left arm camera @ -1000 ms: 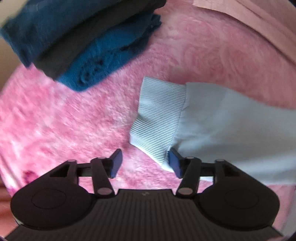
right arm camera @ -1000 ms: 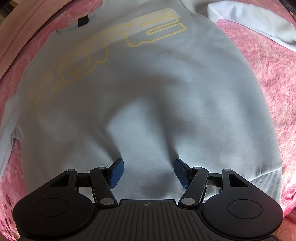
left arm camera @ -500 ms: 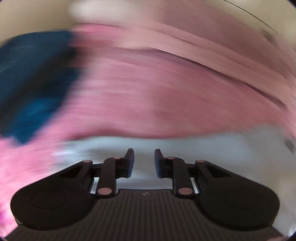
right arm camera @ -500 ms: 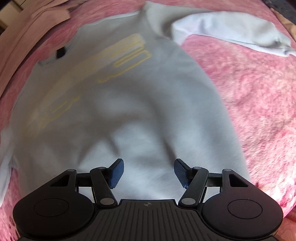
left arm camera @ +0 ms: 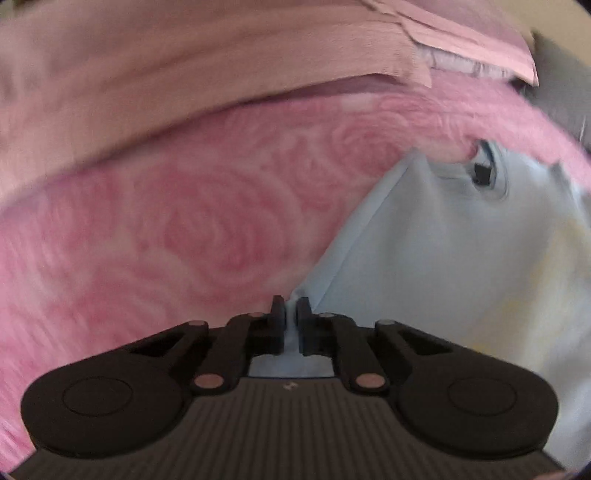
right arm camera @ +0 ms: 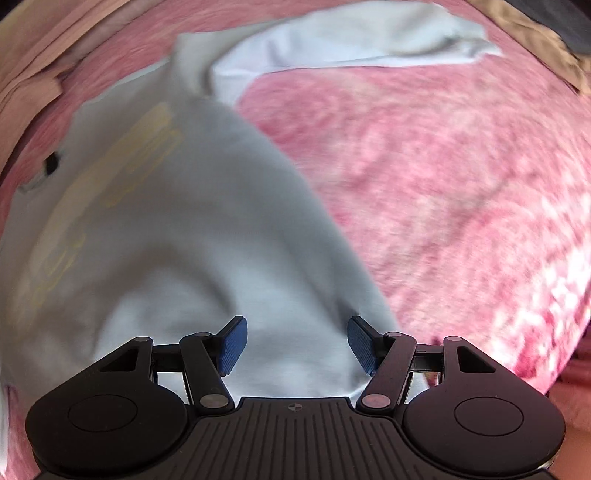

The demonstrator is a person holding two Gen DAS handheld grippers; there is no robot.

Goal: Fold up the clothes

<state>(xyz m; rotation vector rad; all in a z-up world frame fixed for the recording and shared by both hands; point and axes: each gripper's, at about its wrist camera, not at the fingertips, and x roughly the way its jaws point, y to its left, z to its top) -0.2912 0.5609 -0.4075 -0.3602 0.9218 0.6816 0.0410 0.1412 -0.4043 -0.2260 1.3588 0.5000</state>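
A pale blue sweatshirt [right arm camera: 166, 240] with yellow outline lettering lies front up on a pink fleecy blanket [right arm camera: 443, 184]. In the left wrist view its collar with a black label [left arm camera: 482, 171] shows at the upper right. My left gripper [left arm camera: 290, 306] is closing tight on a fold of the sweatshirt's sleeve fabric [left arm camera: 332, 266], which is pinched between the pads and stretches up to the shoulder. My right gripper [right arm camera: 295, 339] hovers open over the lower right body of the sweatshirt, with nothing pinched. The other sleeve [right arm camera: 351, 40] lies stretched out at the top.
The pink blanket [left arm camera: 184, 221] with a rose pattern fills the left wrist view. Folded dusty-pink bedding [left arm camera: 184, 66] lies along the far edge, also visible as layered pink bedding [right arm camera: 29, 74] at the upper left. A dark object [right arm camera: 569, 33] sits at the top right corner.
My left gripper shut on the sleeve near its ribbed cuff and swept it across toward the sweatshirt's body; the dark blue clothes left view. The right gripper drifted toward the sweatshirt's right edge.
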